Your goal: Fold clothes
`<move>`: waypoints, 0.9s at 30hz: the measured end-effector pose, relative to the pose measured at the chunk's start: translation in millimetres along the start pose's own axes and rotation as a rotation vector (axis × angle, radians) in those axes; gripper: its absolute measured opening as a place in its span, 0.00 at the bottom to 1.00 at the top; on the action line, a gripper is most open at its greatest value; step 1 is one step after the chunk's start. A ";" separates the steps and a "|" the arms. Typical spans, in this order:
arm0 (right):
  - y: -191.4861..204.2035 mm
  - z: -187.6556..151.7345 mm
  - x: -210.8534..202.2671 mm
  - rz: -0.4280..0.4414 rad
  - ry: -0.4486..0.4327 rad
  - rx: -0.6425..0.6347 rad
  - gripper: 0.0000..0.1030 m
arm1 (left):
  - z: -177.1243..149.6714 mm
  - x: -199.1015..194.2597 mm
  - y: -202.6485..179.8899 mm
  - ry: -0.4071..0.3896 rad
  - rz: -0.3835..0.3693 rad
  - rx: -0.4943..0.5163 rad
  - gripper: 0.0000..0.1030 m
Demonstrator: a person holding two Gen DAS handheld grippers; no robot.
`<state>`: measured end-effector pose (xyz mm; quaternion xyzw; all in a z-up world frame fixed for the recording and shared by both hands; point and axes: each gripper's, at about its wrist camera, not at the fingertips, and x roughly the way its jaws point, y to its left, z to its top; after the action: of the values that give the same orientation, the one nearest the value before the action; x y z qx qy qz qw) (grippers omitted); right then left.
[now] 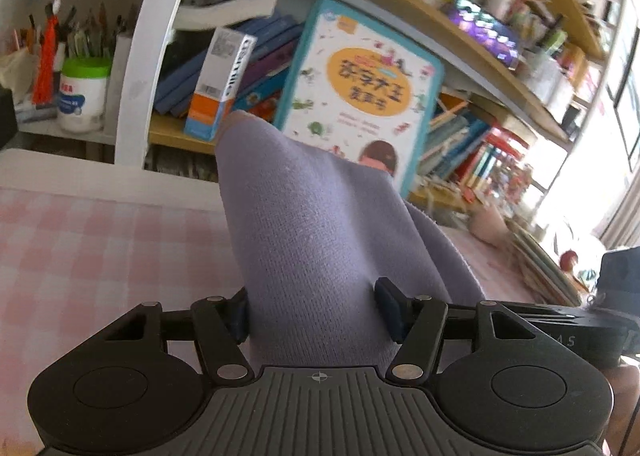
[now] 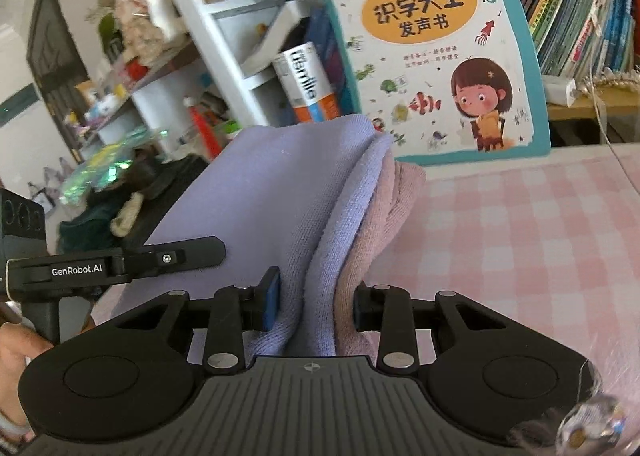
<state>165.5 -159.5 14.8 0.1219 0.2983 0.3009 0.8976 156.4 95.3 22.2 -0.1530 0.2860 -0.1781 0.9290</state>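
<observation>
A lavender knit garment [image 1: 316, 223] rises in a peak in front of my left gripper [image 1: 314, 316], whose two pads press on a thick fold of it. In the right wrist view the same garment [image 2: 280, 195] shows bunched layers with a mauve inner side, and my right gripper [image 2: 316, 302] is shut on that bunch. Both ends are held up above the pink checked tablecloth [image 1: 100, 256]. The right gripper's body [image 1: 580, 328] shows at the left view's right edge. The left gripper's finger [image 2: 172, 256] lies against the cloth at the right view's left.
A large teal-edged children's book [image 2: 432, 47] leans on the bookshelf just beyond the table's far edge. A white shelf post [image 1: 144, 67], a tub of pens [image 1: 82, 95] and stacked books [image 1: 540, 264] line the back. A hand [image 2: 20, 348] shows at lower left.
</observation>
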 end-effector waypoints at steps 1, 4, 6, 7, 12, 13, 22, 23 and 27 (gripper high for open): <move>-3.7 4.2 7.4 -0.009 0.001 -0.004 0.29 | 2.1 9.0 5.0 -0.002 0.000 -0.013 0.59; -14.1 15.3 27.5 -0.034 0.003 -0.016 0.29 | 7.1 30.2 13.6 -0.010 0.008 -0.039 0.59; -19.8 19.8 36.8 -0.048 -0.003 -0.030 0.29 | 10.3 41.0 17.7 -0.020 0.009 -0.049 0.59; -22.3 21.6 40.5 -0.054 -0.008 -0.036 0.29 | 12.2 46.0 20.7 -0.025 0.008 -0.058 0.59; -34.4 25.7 53.0 -0.064 -0.009 -0.009 0.30 | 13.7 62.3 29.5 -0.041 0.014 -0.098 0.59; -36.4 25.1 55.5 -0.065 -0.005 -0.004 0.30 | 13.3 64.9 30.9 -0.040 0.017 -0.102 0.59; -49.4 16.3 63.0 -0.067 -0.043 0.048 0.45 | 5.1 71.9 42.3 -0.053 0.039 -0.149 0.66; -48.4 15.9 60.7 -0.086 -0.053 0.045 0.55 | 4.3 68.9 40.5 -0.065 0.054 -0.138 0.70; -39.2 11.5 39.6 -0.173 -0.148 -0.014 0.76 | -1.3 41.0 22.0 -0.186 0.167 -0.029 0.93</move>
<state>216.3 -166.6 -10.1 0.1113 0.2384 0.2146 0.9406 192.8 97.4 -6.9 -0.1581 0.2130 -0.0811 0.9607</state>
